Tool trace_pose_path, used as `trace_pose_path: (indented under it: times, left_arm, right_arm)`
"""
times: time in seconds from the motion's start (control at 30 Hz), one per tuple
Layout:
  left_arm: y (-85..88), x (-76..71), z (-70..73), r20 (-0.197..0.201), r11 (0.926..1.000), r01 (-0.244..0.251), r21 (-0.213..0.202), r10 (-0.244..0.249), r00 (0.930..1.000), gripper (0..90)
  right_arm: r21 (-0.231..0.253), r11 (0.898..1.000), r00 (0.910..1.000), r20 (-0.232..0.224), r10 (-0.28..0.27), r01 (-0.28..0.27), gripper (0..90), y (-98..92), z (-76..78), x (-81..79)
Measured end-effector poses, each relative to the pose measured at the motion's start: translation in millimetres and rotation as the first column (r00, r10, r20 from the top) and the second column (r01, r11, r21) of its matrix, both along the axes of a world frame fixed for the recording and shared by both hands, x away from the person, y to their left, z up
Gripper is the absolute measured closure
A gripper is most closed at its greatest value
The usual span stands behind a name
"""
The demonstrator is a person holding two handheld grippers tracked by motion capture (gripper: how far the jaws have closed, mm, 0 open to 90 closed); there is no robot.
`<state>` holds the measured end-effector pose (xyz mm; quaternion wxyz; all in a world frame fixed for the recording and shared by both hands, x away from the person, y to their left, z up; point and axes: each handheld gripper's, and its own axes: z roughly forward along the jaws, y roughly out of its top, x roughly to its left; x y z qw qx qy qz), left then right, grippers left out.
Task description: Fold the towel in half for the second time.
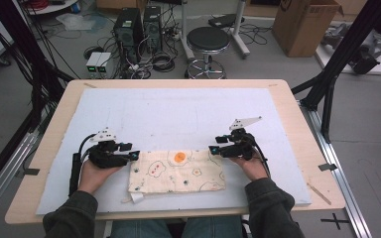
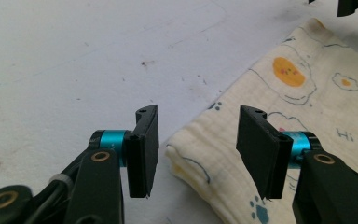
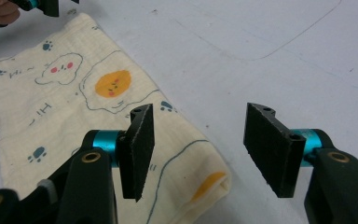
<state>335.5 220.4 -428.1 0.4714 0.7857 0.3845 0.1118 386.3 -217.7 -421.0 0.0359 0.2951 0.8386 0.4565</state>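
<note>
A folded cream cloth [image 1: 178,171] printed with fried eggs and paw marks lies flat on the white mat near the front edge. My left gripper [image 1: 133,154] sits at its far left corner, jaws open. In the left gripper view the folded corner of the cloth [image 2: 200,158] lies between and below the open left gripper [image 2: 199,114], untouched by the pads. My right gripper [image 1: 213,149] stands at the far right corner, also open. The right gripper view has the cloth's corner [image 3: 186,168] under the gap of the right gripper [image 3: 200,111], no pad pressing on it.
The white mat [image 1: 178,109] covers most of the wooden table [image 1: 297,114]. A thin wooden stick [image 1: 319,193] lies near the table's right front corner. Beyond the far edge stand a black stool [image 1: 208,42], computer towers [image 1: 129,29] and a cardboard box [image 1: 302,25].
</note>
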Motion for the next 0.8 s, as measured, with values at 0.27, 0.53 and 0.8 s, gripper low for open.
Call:
trace_pose_path:
  times: [0.27, 0.53, 0.8]
  left_arm:
    - [-2.7, 8.0, -7.5, -0.033, 0.9994, -0.033, -0.01, 0.033, 0.9989, 51.4]
    - [-8.9, 12.8, -13.2, -0.065, 0.9978, -0.065, 0.014, 0.065, 0.9958, 52.9]
    - [-10.3, 14.1, -16.9, -0.093, 0.9984, -0.049, 0.027, 0.051, 0.9944, 58.0]
  right_arm:
    - [-0.025, 1.0, 0.9992, -0.04, -0.01, 0.009, 48.9, 0.6, -6.2, 4.7]
    - [-0.03, 0.999, 0.9968, -0.075, -0.029, 0.027, 53.9, -3.4, -11.1, 6.8]
    - [-0.082, 0.997, 0.9955, -0.093, -0.019, 0.011, 64.9, -0.1, -17.0, 6.7]
